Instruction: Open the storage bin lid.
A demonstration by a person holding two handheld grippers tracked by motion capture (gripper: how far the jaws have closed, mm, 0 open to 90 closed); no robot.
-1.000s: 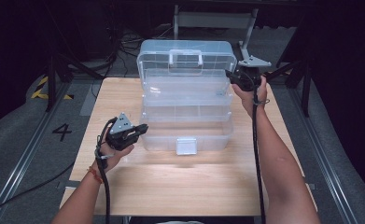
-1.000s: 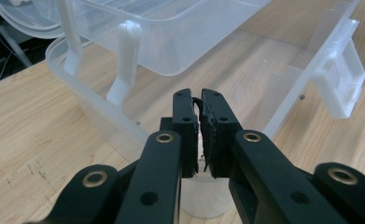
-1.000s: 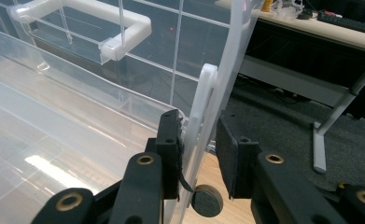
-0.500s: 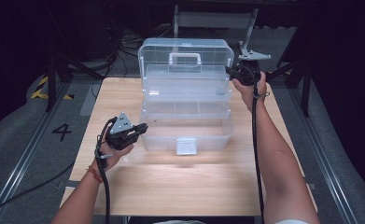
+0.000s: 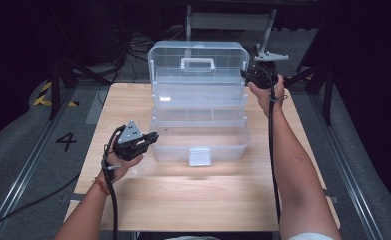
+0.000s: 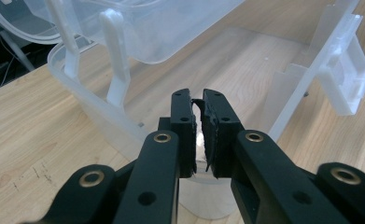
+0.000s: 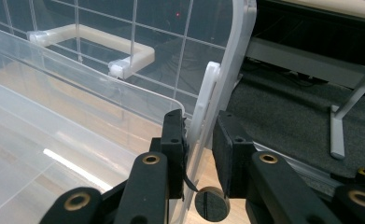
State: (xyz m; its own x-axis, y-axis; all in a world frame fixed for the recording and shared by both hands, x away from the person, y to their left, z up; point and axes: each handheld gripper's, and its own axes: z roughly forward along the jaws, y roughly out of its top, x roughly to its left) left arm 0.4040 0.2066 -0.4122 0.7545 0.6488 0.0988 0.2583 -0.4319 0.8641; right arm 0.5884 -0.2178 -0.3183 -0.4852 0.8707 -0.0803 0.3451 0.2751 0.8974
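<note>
A clear plastic toolbox [image 5: 198,142] stands open on the wooden table [image 5: 193,205], its tiered trays stepped back and its lid [image 5: 198,52] raised, with the white handle [image 5: 198,63] facing me. My left gripper [image 5: 150,137] is at the bottom tub's left end. In the left gripper view this gripper [image 6: 198,100] is shut on the tub's thin rim [image 6: 91,112]. My right gripper [image 5: 245,75] is at the lid's right edge. In the right gripper view it [image 7: 201,121] is shut on the lid's side edge and its white link arm [image 7: 203,98].
A white latch [image 5: 199,156] hangs at the tub's front wall and also appears in the left gripper view [image 6: 346,79]. Bare table lies in front of the box. Dark floor, cables and a metal stand [image 5: 268,30] lie beyond the far edge.
The lid has tipped slightly further up and back with my right gripper on it. The left hand has stayed in place on the tub.
</note>
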